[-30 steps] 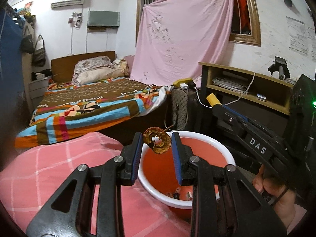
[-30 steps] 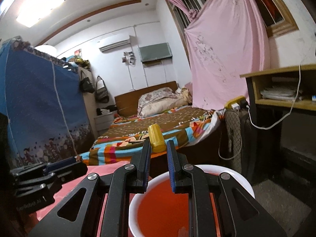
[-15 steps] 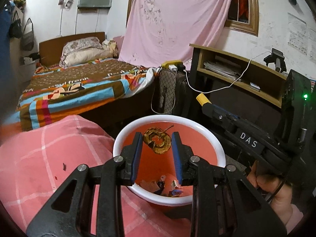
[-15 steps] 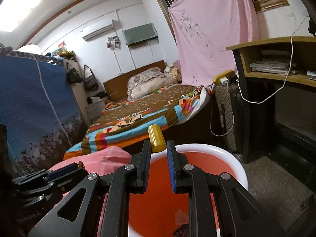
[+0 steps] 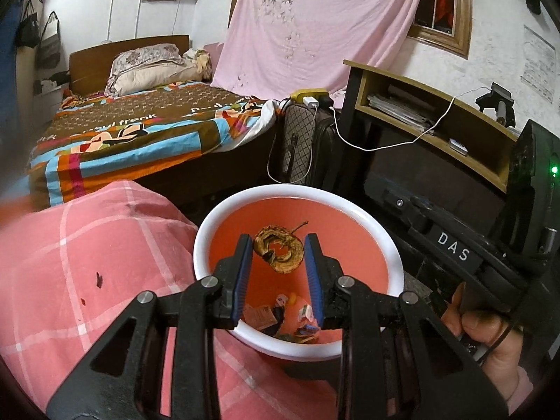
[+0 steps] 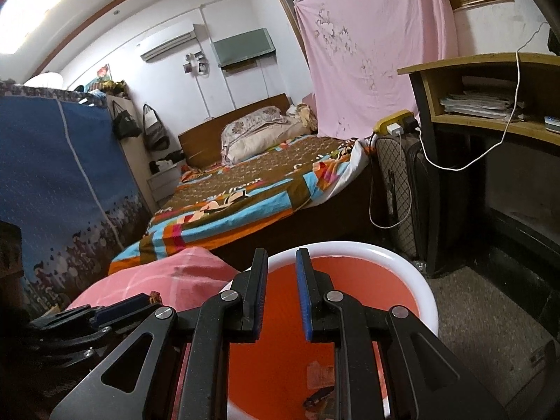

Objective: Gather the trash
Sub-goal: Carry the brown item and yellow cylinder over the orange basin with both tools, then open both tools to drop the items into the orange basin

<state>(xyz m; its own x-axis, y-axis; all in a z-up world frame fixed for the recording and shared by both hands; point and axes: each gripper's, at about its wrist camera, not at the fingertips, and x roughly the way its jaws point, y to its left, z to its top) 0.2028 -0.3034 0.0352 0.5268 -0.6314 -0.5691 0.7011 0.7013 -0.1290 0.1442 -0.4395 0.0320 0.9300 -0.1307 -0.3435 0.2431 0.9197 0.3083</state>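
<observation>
Bedroom corner seen from both wrist cameras. A bed (image 5: 133, 133) with a striped cover filled the far left, and a dark desk (image 5: 437, 105) with an open shelf stood at the right. A quilted suitcase (image 5: 297, 147) was wedged between them. A pink checked cloth (image 5: 87, 262) covered the near surface; its rounded edge met the left side of the bin (image 5: 385, 241), whose white rim ringed a wide orange-red mouth. Right of the bin, a strip of grey floor (image 6: 490, 315) ran along the desk's base.

The left gripper (image 5: 277, 239) hung over the bin's mouth, well inside the rim, its blue pads closed on a dried brown ring of peel (image 5: 292, 262) held above the interior. The right gripper (image 6: 281, 255) pointed over the near rim, its jaws parted by a narrow gap with nothing between them. A hand (image 5: 490, 343) gripped its handle just beside the bin's right edge. Small scraps (image 5: 280, 318) of wrappers lay on the bin's bottom.
</observation>
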